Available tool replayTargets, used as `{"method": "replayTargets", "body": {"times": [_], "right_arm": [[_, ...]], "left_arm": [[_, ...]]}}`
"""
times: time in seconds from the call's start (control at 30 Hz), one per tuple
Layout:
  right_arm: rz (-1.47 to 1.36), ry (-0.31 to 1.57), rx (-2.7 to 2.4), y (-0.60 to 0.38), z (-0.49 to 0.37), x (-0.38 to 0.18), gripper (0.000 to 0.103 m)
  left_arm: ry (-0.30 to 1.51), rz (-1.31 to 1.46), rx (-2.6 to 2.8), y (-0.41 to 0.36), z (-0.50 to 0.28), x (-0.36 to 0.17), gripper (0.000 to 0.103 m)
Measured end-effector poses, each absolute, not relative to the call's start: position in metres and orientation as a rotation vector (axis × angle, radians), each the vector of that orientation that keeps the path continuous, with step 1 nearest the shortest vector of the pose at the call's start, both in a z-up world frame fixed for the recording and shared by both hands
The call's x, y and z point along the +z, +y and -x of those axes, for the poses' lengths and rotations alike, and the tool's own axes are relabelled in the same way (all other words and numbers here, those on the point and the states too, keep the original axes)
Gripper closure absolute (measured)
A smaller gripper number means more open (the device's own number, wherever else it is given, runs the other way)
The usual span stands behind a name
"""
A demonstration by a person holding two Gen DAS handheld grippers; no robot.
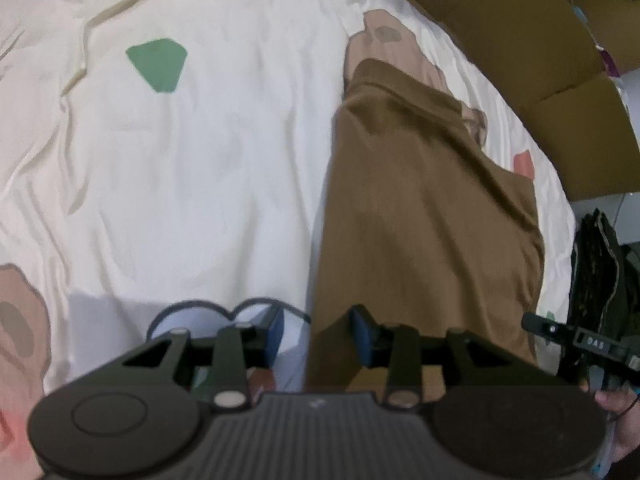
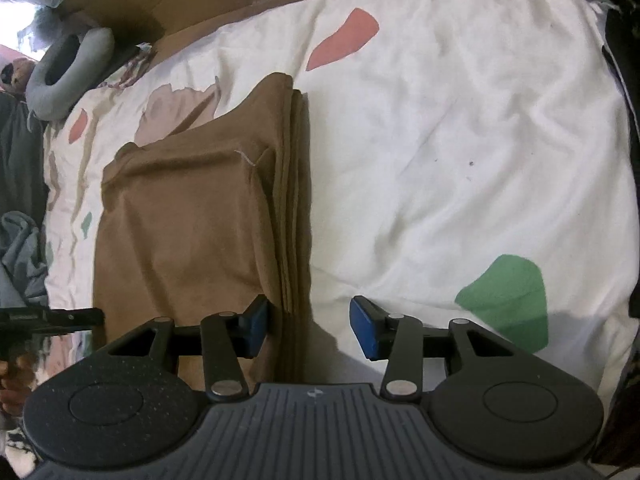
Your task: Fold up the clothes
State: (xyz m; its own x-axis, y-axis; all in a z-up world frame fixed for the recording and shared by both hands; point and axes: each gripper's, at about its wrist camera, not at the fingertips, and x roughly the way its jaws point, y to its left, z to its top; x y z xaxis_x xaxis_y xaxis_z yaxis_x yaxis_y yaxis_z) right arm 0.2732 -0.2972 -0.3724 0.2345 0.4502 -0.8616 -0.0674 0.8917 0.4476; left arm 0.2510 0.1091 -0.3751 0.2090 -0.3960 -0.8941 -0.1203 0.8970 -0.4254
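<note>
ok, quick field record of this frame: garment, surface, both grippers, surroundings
garment: brown cloth, folded into a long strip, layered edges stacked along one side
surface: white bedcover with green, pink and tan patches; wrinkled
left gripper: open, jaws either side of the cloth's near edge, not clamped
right gripper: open, jaws straddling the stacked edge, not clamped
surroundings: cardboard beyond the bed; grey neck pillow at the far corner
</note>
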Motion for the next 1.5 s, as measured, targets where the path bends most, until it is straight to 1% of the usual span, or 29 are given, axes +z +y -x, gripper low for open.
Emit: {"method": "replayTargets", "body": {"times": [0.2,0.4,0.6,0.87,1.1,1.37,1.43,1.5], "right_arm": [[-0.356,1.245,0.400,-0.293,-0.278,-0.359,0.053],[-0.340,1.215,0.424,-0.281,-0.302,-0.358,0.053],[-0.304,1.213,0.406,-0.271,-0.322,-0.366,0.053],[-0.360,1.188,0.360,-0.274,-0.338,-0.372,0.054],[-0.402,1.167,0.316,-0.277,-0.345,-0.377,0.059],[-0.414,1.151,0.314,-0.279,-0.345,-0.379,0.062],[-0.427,1.151,0.318,-0.280,-0.346,-0.380,0.068],[-0.440,1.151,0.321,-0.282,-0.346,-0.381,0.069]], "left_arm": [[1.333,0.443,-0.210,0.112,-0.258,-0.371,0.064],[1.297,0.432,-0.220,0.112,-0.275,-0.369,0.064],[1.283,0.413,-0.232,0.104,-0.289,-0.370,0.064],[1.267,0.395,-0.232,0.098,-0.299,-0.369,0.064],[1.237,0.404,-0.225,0.095,-0.319,-0.367,0.064],[1.197,0.437,-0.218,0.090,-0.350,-0.366,0.064],[1.187,0.445,-0.216,0.089,-0.358,-0.366,0.065],[1.179,0.441,-0.212,0.087,-0.364,-0.366,0.065]]}}
